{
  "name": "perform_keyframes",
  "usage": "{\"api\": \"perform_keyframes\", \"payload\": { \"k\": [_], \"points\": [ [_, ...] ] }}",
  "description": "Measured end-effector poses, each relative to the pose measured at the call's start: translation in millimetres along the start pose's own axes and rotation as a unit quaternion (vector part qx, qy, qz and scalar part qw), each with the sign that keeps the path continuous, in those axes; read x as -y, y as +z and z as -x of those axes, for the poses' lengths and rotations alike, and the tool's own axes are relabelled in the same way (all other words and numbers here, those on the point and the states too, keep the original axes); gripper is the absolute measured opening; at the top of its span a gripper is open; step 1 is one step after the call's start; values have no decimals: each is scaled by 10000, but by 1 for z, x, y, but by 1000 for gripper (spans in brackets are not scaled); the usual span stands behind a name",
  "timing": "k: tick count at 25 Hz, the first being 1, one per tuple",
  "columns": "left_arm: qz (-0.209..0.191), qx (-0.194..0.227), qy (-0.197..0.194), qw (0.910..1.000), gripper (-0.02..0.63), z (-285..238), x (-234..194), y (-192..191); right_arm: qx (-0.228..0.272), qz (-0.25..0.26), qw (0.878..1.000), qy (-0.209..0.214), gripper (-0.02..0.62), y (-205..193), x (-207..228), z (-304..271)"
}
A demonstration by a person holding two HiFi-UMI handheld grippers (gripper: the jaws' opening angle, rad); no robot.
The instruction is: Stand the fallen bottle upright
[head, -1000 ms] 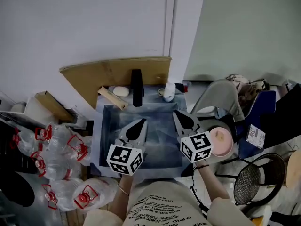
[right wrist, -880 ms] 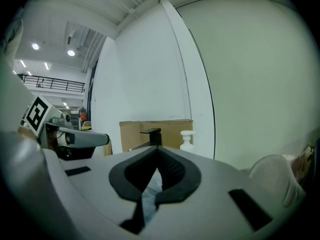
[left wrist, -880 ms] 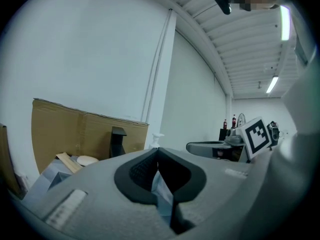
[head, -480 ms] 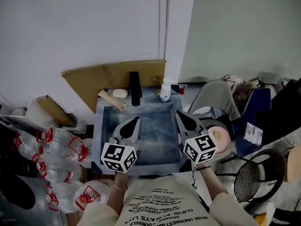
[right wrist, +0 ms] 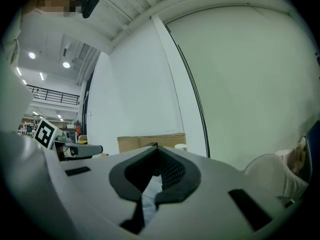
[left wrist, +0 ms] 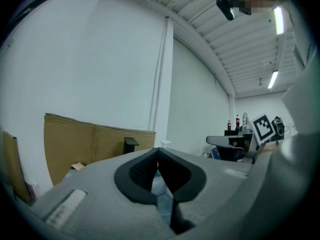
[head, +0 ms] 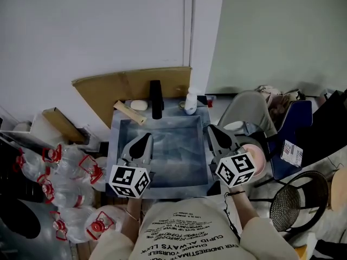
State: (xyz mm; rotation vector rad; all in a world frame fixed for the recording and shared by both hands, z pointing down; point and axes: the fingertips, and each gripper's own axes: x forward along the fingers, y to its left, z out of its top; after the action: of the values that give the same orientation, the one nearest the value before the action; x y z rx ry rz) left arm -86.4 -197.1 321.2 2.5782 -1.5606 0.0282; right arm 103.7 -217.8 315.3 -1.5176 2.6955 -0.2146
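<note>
You are drawing the left gripper [head: 145,140], jaws together and empty, back from the sink [head: 115,161]. The white bottle [head: 190,101] is standing upright on the rear rim, so the task is looking finished. The right gripper [head: 212,131], likewise closed on nothing, is retreating too. Your shirt [head: 184,232] is showing print upside down, too small to read.

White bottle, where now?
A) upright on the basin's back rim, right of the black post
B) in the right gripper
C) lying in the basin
A: the white bottle stands upright on the back rim of the basin, just right of the black post.
</note>
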Motion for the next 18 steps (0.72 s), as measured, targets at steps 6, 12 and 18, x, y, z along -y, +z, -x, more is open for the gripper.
{"api": "perform_keyframes", "payload": {
  "k": [6, 12, 18],
  "points": [
    [-22, -40, 128, 9999, 23, 4, -7, -5, 70, -95, 9999, -17, 3, -2, 5, 0],
    [-98, -116, 150, 9998, 23, 2, -7, -9, 75, -129, 9998, -132, 3, -6, 11, -1],
    [-103, -154, 170, 9997, 23, 0, -8, -12, 52, 77, 9997, -246, 3, -9, 14, -1]
  ]
}}
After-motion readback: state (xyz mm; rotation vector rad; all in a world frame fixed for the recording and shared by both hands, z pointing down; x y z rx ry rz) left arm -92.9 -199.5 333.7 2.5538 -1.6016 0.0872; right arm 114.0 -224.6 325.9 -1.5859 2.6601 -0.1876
